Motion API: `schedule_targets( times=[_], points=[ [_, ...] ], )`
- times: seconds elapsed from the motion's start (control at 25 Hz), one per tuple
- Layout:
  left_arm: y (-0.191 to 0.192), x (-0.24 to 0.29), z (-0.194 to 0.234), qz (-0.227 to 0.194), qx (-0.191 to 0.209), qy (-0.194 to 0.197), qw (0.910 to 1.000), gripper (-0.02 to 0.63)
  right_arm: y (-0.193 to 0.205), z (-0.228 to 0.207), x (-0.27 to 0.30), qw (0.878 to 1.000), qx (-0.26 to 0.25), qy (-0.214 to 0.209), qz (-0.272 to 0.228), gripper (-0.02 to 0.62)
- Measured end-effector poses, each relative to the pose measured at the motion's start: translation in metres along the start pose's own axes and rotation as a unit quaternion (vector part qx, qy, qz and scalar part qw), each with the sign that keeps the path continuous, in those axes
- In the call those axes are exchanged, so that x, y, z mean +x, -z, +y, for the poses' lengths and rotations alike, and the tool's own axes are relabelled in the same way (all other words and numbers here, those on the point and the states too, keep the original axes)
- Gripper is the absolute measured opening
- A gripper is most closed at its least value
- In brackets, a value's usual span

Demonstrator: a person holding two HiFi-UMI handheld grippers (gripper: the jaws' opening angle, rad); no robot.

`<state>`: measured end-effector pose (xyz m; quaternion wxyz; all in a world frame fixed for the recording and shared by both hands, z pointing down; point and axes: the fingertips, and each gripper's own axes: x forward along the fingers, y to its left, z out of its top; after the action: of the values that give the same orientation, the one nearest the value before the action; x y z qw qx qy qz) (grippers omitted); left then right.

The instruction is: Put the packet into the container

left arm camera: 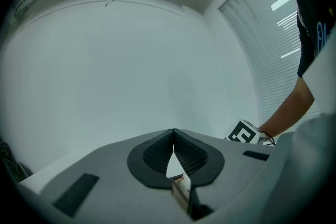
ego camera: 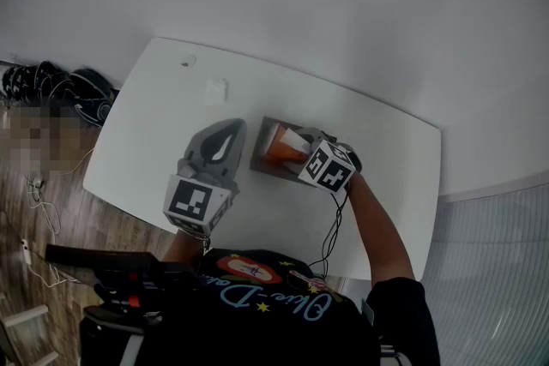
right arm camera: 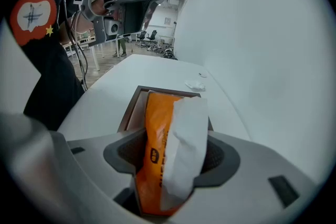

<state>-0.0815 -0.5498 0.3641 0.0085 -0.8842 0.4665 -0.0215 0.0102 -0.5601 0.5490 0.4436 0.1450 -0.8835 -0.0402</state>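
Observation:
An orange and white packet (right arm camera: 168, 149) stands tilted between the jaws of my right gripper (right arm camera: 173, 147), both pads lying against its sides. Its far end reaches into the brown open container (right arm camera: 131, 107) on the white table. In the head view the packet (ego camera: 281, 146) sticks up out of the container (ego camera: 260, 160) with the right gripper (ego camera: 296, 143) angled down on it from the right. My left gripper (ego camera: 230, 129) hovers just left of the container, held level, shut and empty. Its tips meet in the left gripper view (left arm camera: 173, 134).
The white table (ego camera: 377, 176) has a small crumpled white scrap (ego camera: 216, 90) behind the container and a small mark (ego camera: 188, 61) near the far corner. Dark cables (ego camera: 60, 86) lie on the wooden floor at the left. A pale wall rises behind the table.

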Motion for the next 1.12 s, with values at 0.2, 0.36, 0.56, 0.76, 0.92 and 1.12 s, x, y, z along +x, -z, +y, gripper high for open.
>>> schedule_targets(
  times=[0.2,0.36,0.56,0.76,0.92,1.12],
  points=[
    [0.001,-0.002,0.004,-0.001,-0.001,-0.004,1.0,0.009,-0.001,-0.001,-0.003,1.0,0.001,0.001,-0.006,0.275],
    [0.002,-0.003,0.004,0.002,0.0,-0.006,1.0,0.009,-0.002,0.0,-0.006,1.0,-0.004,0.002,-0.007,0.281],
    [0.002,-0.004,0.003,0.0,0.001,-0.004,1.0,0.009,-0.003,0.001,-0.01,1.0,-0.008,-0.001,-0.005,0.284],
    [0.002,-0.004,0.004,0.0,0.0,-0.005,1.0,0.009,-0.004,0.002,-0.011,1.0,-0.013,-0.002,-0.007,0.285],
    [0.004,-0.002,0.003,-0.001,0.0,-0.004,1.0,0.009,-0.01,-0.003,-0.016,1.0,-0.009,0.01,-0.027,0.285],
    [0.002,0.0,-0.002,-0.001,0.002,0.002,1.0,0.009,-0.021,-0.02,-0.039,0.99,0.072,0.064,-0.102,0.285]
  ],
)
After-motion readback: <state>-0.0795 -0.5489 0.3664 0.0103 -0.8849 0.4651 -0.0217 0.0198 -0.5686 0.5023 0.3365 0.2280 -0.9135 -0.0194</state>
